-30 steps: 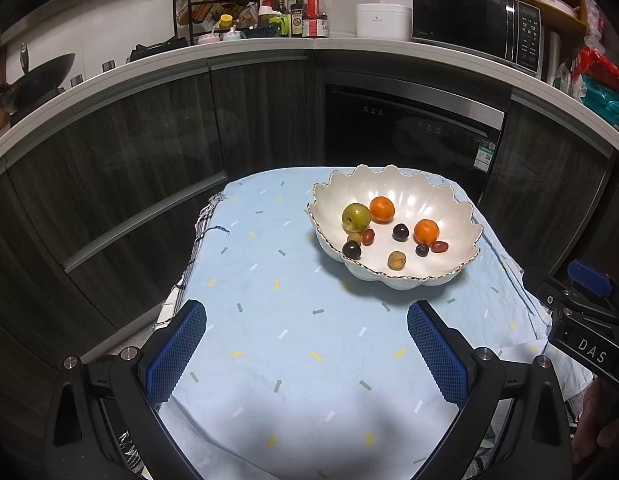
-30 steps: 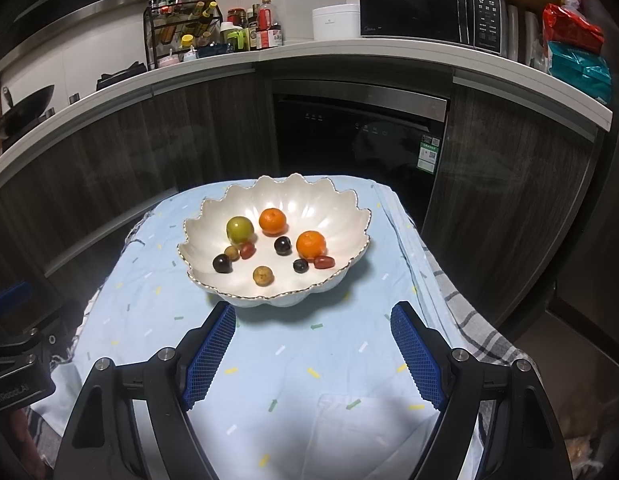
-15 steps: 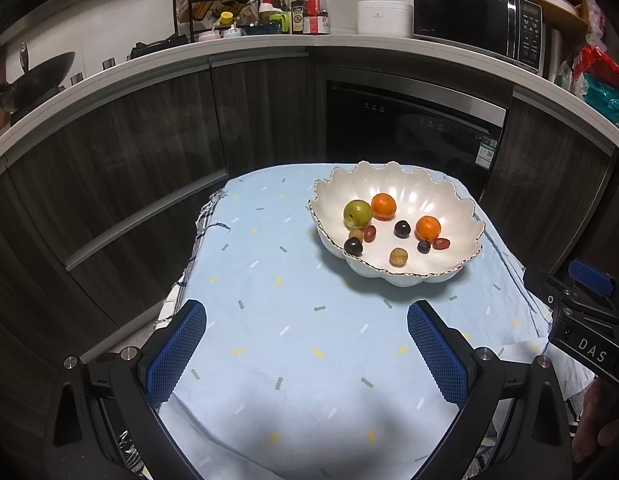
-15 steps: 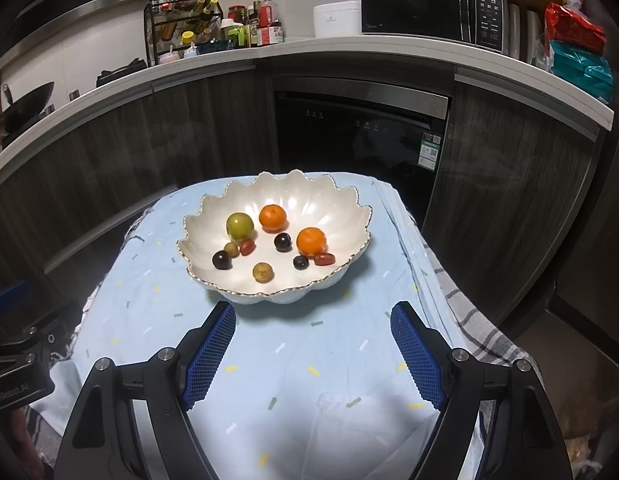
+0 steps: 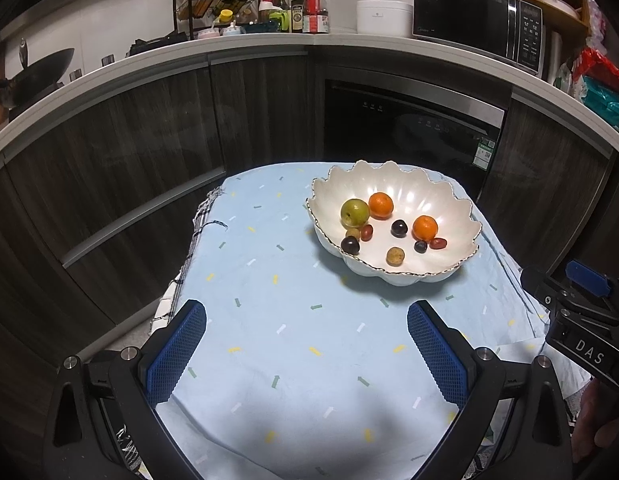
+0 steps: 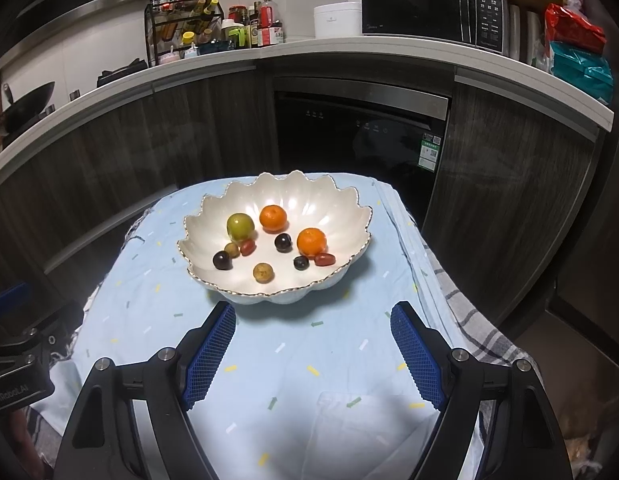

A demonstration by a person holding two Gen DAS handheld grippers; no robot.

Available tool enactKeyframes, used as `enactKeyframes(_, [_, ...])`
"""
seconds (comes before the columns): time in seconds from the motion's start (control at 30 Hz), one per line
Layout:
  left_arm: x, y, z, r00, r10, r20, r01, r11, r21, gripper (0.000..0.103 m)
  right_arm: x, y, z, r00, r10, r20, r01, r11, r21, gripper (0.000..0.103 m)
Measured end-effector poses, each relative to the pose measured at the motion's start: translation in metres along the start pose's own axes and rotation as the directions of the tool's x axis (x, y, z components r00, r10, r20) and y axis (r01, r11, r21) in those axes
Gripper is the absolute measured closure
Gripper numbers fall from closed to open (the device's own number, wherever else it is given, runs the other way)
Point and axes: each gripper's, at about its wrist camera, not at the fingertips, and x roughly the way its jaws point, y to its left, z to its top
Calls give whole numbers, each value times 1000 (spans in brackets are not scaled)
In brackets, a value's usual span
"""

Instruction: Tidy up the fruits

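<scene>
A white scalloped bowl (image 5: 437, 276) (image 6: 341, 216) stands on the light blue cloth at the far right of the table. In it lie a green fruit (image 5: 354, 212) (image 6: 240, 226), two oranges (image 5: 380, 205) (image 6: 311, 241), dark plums (image 5: 399, 227) (image 6: 283, 242), small red fruits (image 5: 438, 243) and brownish round fruits (image 5: 395, 256) (image 6: 263, 272). My left gripper (image 5: 305, 348) is open and empty, well short of the bowl. My right gripper (image 6: 311, 352) is open and empty, just in front of the bowl.
The blue cloth (image 5: 293, 320) covers a small table with dark cabinets (image 5: 109, 168) and an oven (image 6: 361, 140) behind. The counter holds a spice rack (image 5: 213, 4), bottles and a microwave (image 6: 429, 4). A checked towel (image 6: 469, 320) hangs at the table's right edge.
Both grippers have drawn back slightly from the bowl, which sits a little farther away in both views. Both stay open and empty. The fruits have not moved.
</scene>
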Motion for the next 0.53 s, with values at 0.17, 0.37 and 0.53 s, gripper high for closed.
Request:
enactKeyframes(0.17, [0,0,-1,1000,-4,0,4,1000,-4,0,0,0,0,1000,0,1,0,1000,0,22])
enactKeyframes(0.37, [0,0,0,1000,-8,-2,8,1000,-5,0,-1,0,0,1000,-1,1,1,1000,0,22])
enactKeyframes(0.53, [0,0,-1,1000,-12,0,12,1000,-5,0,-1,0,1,1000,0,1,0,1000,2,22])
